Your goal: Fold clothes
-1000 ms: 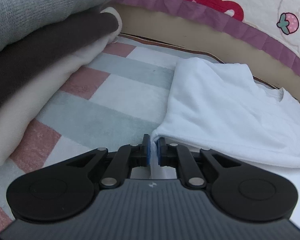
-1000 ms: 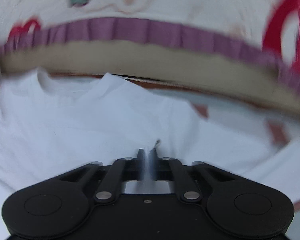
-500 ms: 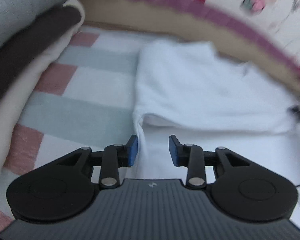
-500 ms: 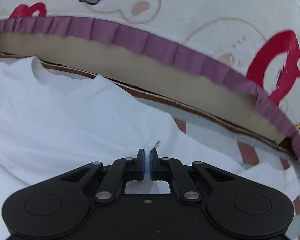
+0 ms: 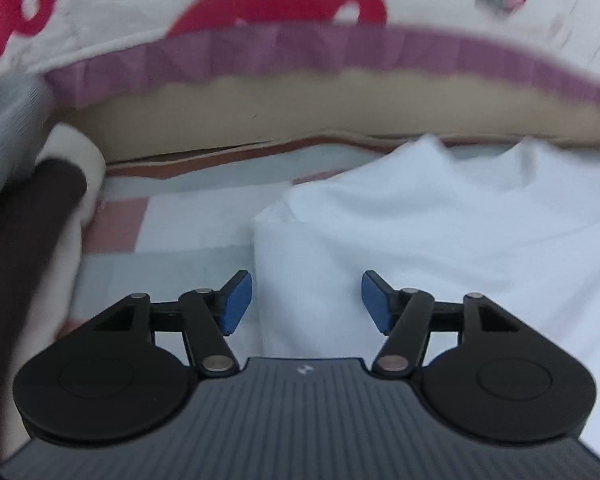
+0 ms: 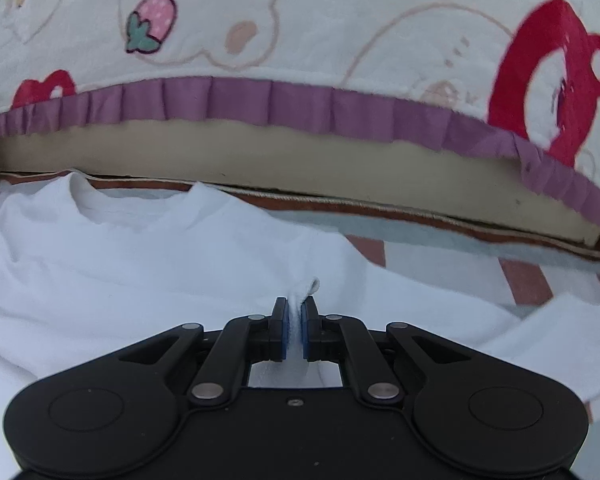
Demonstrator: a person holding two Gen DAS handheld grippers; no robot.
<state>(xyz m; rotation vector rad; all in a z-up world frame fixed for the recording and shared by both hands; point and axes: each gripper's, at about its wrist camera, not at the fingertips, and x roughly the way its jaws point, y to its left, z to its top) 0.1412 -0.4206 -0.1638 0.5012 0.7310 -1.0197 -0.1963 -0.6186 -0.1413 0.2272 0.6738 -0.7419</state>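
While the white shirt [image 5: 439, 216] lies partly folded on the striped mat [image 5: 172, 216], you are midway through a fold. Your left gripper [image 5: 307, 300] has just been opening; its blue pads [image 5: 236, 300] now stand spread over the shirt's left folded edge, and no cloth is pinched between them.

On the far left a stack of folded clothes [image 5: 24, 208], grey over dark brown over cream, sits just beside the working area. It crowds the left side, so any sweep that way risks nudging it.

The shirt itself spreads across the mat's middle, collar toward the far side, close under the bed's tan edge [image 6: 300, 156] and purple frill [image 6: 300, 100]. A printed quilt [image 6: 300, 20] hangs above.

To the right, your right gripper [image 6: 294, 320] has its jaws pressed together on a small tuft of the shirt's cloth, which pokes up past the fingertips. Farther right, a loose part of the shirt [image 6: 559, 340] trails over the mat.

By the look of it, the left side of the fold is laid and freed, while the right is not yet set down. The next move likely calls for laying that pinched cloth flat and letting it go, then taking a fresh hold with the left. The bed's edge at the far side leaves little room beyond the collar.
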